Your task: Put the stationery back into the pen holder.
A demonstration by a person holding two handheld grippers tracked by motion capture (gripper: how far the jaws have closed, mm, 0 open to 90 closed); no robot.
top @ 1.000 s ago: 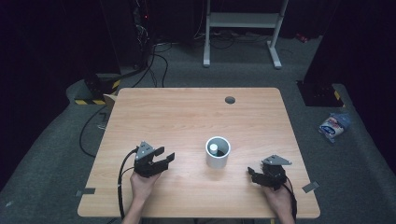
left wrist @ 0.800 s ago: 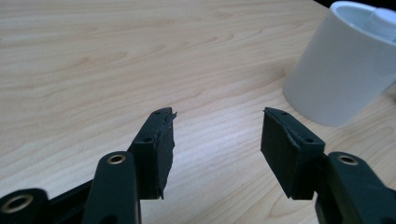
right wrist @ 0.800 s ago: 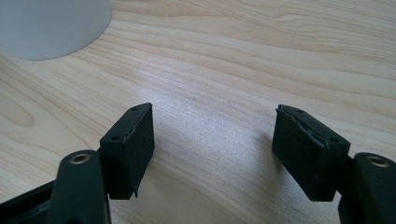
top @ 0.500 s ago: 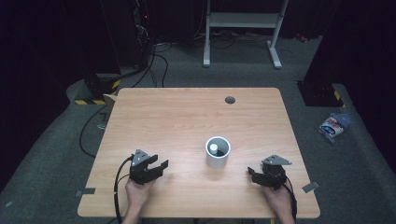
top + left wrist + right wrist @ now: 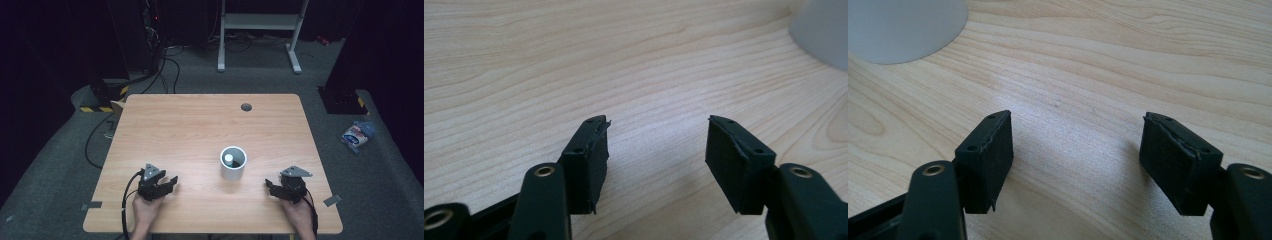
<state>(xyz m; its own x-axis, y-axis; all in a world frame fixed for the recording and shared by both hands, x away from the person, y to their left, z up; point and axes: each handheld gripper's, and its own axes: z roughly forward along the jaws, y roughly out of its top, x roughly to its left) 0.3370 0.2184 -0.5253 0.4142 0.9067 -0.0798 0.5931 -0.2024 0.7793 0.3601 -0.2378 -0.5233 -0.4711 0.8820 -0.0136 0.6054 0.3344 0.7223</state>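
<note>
A: One white cup [image 5: 233, 164] upright, middle of the surface [image 5: 190, 125], small white thing inside. Sitting between both grippers, well apart from each.

B: Nearer which? Right gripper [image 5: 272, 186] by a hair, cup up and to its left. Left gripper [image 5: 170, 182] farther off, jaws just been opening. Both spread, nothing between the pads.

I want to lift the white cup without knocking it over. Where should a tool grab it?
Probably around its round side wall, low down. The white cup stands upright on the table, open end up, with a small white thing inside, so come in level from the side. The right tool, open and empty, sits nearest.
</note>
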